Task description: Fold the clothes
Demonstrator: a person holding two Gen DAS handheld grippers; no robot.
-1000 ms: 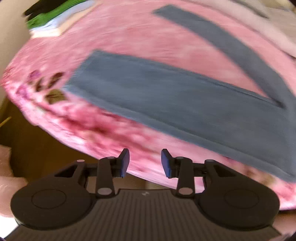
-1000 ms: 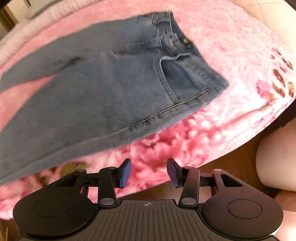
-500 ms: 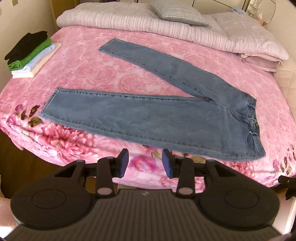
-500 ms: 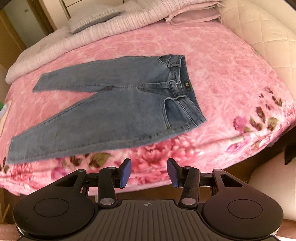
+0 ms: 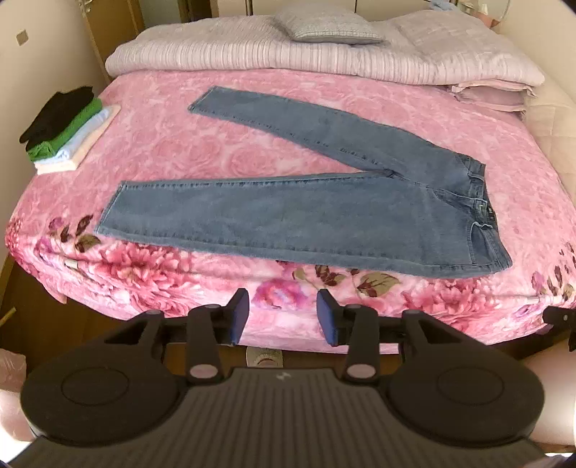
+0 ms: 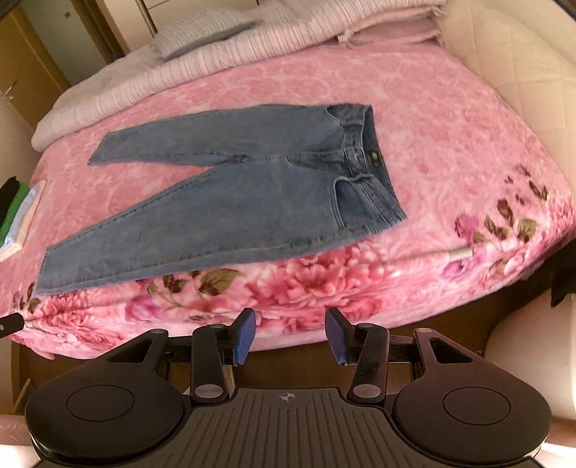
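Observation:
A pair of blue jeans [image 5: 306,212] lies flat on the pink floral bedspread [image 5: 252,151], legs spread in a V toward the left, waistband at the right. The right wrist view shows the same jeans [image 6: 234,201] with the waistband near the middle of the bed. My left gripper [image 5: 282,316] hangs open in front of the bed's near edge, clear of the fabric. My right gripper [image 6: 289,336] is open too, also short of the bed edge, with nothing between its fingers.
A stack of folded clothes [image 5: 68,126], black and green on top, sits at the bed's left edge. A pale quilt [image 5: 324,57] and a grey pillow [image 5: 331,27] lie across the head of the bed. A padded cream headboard [image 6: 511,54] rises at the right.
Both grippers have pulled back and up from the bed. The jeans went from filling the views to lying whole in view. Both stay open.

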